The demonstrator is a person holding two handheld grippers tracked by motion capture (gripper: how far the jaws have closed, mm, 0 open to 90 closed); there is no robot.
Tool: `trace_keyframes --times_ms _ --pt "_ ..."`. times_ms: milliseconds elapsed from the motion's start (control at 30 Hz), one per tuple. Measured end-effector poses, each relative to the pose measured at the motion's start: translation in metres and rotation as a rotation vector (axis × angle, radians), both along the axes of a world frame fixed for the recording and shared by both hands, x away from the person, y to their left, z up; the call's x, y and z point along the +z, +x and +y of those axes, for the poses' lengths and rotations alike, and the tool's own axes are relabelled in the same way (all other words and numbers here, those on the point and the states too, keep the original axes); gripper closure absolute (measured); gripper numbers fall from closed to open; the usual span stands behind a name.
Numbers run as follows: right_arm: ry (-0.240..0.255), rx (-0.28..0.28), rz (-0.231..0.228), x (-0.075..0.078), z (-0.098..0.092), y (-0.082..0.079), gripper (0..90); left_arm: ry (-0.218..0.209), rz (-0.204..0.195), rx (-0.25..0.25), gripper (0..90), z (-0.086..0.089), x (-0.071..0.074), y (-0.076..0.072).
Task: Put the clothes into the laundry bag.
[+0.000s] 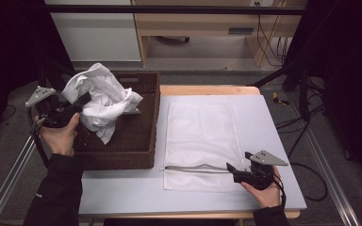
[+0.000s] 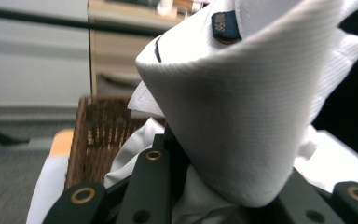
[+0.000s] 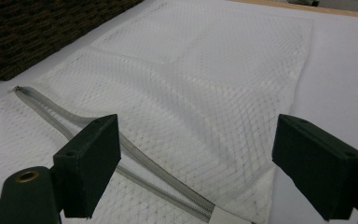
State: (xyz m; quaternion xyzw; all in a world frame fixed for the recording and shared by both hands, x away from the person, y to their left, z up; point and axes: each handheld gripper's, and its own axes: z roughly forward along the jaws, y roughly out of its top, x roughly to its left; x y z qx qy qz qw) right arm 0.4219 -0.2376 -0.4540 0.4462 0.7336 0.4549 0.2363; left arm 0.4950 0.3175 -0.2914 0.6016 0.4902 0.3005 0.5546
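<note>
We grip the white shirt point(image 1: 104, 99) in the left gripper point(image 1: 78, 104) over the basket point(image 1: 141, 155), right gripper point(image 1: 231, 168) released by the mesh bag's point(image 1: 202, 136) zipper point(image 1: 193, 168), ready to load.

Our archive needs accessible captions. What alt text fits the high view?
The left gripper holds a crumpled white shirt above a dark wicker basket. Beside it a white mesh laundry bag lies flat on the table, with the open right gripper at its zipper.
</note>
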Motion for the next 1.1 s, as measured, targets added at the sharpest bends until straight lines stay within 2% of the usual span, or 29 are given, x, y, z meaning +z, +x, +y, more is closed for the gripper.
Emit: trace_keyframes --times_ms 200,400,567,800,1100 --pt "0.003 -0.002 -0.002 0.000 -0.001 0.000 15.9 -0.064 -0.115 0.006 75.7 0.002 0.026 -0.019" --pt "0.001 0.000 0.000 0.000 0.000 0.000 16.1 -0.123 -0.191 0.007 75.7 -0.002 0.049 -0.030" --pt "0.003 -0.001 -0.005 0.000 0.000 0.000 16.2 -0.159 -0.223 0.017 75.7 -0.005 0.063 -0.031" --pt "0.007 -0.005 -0.014 0.002 -0.002 -0.001 16.2 -0.157 -0.261 0.014 75.6 -0.012 0.075 -0.037" --pt "0.005 -0.008 -0.016 0.002 -0.003 -0.001 16.0 -0.178 -0.310 -0.001 75.6 -0.019 0.092 -0.050"
